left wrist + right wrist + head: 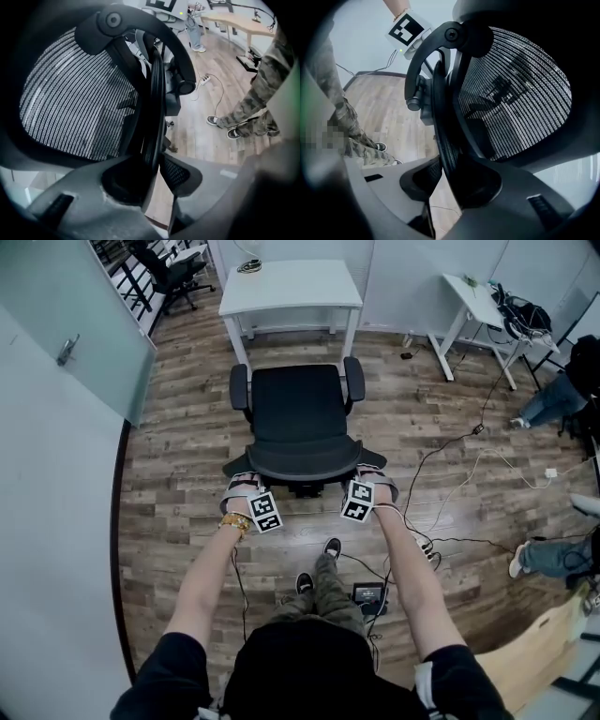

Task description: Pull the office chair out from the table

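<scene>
Both sides of the chair (298,418) back's rim were gripped, by left tongs (242,487) and right tongs (375,487), tabletop (291,282) stood just beyond.

Both arms stretched forward and down, left gripper (243,483) and right gripper (375,483) held apart, each clamped on the chair back (298,462)

The office chair (298,423) is seen with a matt black seat, while its backrest (70,108) is made of fine woven mesh, ribbed and see-through, framed in smooth, faintly glossy black plastic. The floor (187,427) is laid in grained, grey-brown wood-look planks with a dull sheen. The table (291,284) is finished in smooth matt white. The fingers (70,201) of the left gripper (154,164) are moulded in matt grey plastic.
</scene>
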{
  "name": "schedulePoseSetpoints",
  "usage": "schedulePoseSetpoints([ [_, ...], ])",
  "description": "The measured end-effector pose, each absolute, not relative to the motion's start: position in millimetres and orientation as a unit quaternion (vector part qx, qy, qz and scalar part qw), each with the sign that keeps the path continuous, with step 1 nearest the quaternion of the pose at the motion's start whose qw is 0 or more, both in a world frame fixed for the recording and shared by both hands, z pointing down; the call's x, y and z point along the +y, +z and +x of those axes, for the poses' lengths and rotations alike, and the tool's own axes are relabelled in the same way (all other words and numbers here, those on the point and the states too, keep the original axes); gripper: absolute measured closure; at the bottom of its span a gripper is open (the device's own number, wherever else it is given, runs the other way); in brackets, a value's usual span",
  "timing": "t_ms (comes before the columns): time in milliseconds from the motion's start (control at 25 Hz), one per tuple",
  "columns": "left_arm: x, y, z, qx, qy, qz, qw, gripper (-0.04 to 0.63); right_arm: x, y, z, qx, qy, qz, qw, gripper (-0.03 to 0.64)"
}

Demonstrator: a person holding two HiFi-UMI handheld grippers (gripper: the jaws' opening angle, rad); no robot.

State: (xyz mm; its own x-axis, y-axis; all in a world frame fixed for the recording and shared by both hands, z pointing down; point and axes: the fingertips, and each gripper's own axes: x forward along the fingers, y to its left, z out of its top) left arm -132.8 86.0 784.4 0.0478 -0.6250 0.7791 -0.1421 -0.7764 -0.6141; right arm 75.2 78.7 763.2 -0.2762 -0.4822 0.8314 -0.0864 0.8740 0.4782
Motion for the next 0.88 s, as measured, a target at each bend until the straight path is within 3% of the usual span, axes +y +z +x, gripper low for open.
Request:
schedulePoseSetpoints([
  [880, 139, 781, -127, 0.272, -0.632, -0.697, 0.203, 0.459, 136, 764, 82, -0.776, -0.173, 0.192, 0.576, 0.509],
])
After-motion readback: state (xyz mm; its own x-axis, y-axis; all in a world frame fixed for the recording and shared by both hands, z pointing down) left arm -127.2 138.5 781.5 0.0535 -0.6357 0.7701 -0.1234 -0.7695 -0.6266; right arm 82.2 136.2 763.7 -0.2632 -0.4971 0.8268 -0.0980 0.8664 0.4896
